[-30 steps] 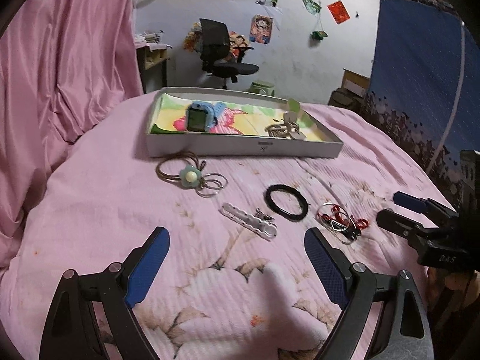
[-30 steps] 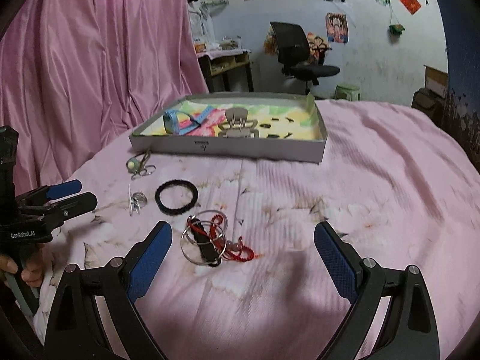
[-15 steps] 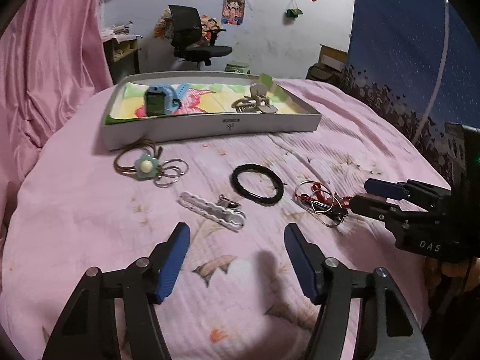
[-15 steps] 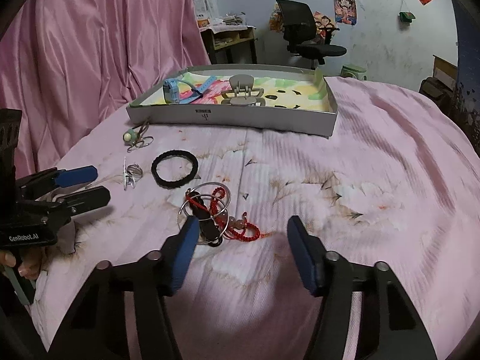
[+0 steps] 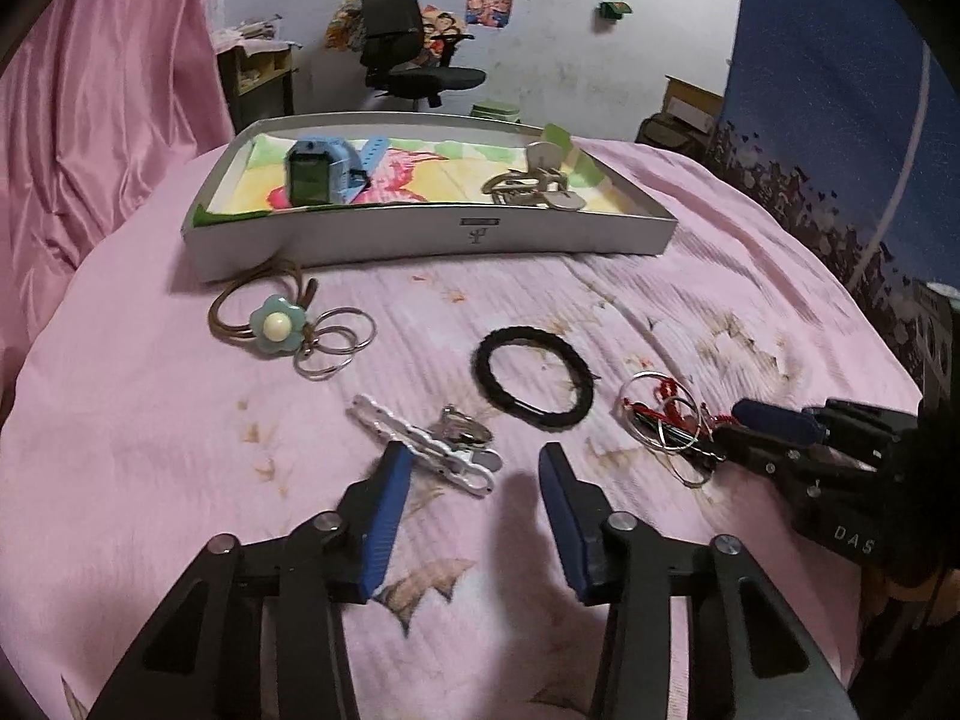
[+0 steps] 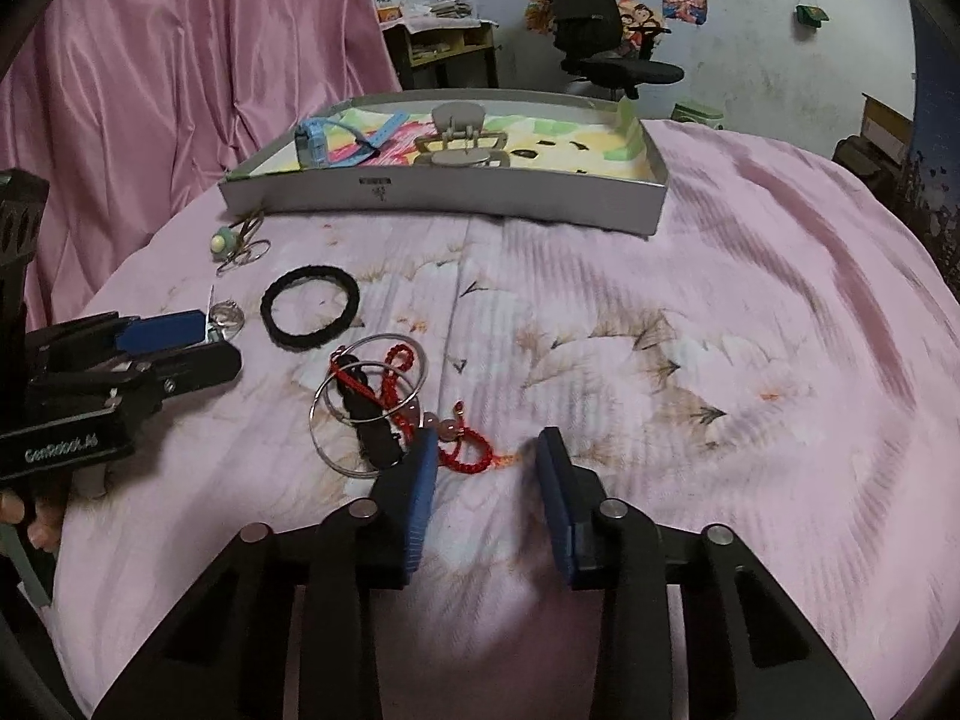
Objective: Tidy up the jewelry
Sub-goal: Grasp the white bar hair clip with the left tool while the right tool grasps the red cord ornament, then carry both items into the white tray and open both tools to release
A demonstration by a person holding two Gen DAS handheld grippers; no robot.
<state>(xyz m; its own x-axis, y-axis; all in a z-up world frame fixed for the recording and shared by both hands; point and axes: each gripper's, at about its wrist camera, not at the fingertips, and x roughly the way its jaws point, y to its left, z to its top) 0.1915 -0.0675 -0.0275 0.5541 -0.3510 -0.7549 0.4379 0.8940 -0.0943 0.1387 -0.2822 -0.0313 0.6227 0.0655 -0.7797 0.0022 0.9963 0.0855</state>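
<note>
— Nearest to us, what are the grippers doing?

— Our left gripper (image 5: 471,468) hangs low over the pink quilted bedspread (image 5: 150,450) with its jaws closing; the near end of the white scalloped hair clip (image 5: 420,447) lies just between its blue pads, which do not yet press on it. Our right gripper (image 6: 483,450) is closing too, and the red braided cord bracelet with beads (image 6: 465,450) sits between its tips, the left pad at the bracelet's edge. We cannot say it is pinched.

— And just beyond those?

— Tangled with the red bracelet we see thin silver bangles (image 6: 360,396) and a dark strap. A small metal clasp (image 5: 462,423) touches the white clip. Past them lies the black fuzzy hair tie (image 5: 534,378), apart from the rest.

— Farther still?

— We find the brown elastic with a teal flower (image 5: 276,318) beside linked silver rings (image 5: 336,339), close to the shallow grey cardboard tray (image 5: 420,234). Inside it rest a blue child's watch (image 5: 321,171) at the left and a beige claw clip (image 5: 534,183) toward the right.
</note>
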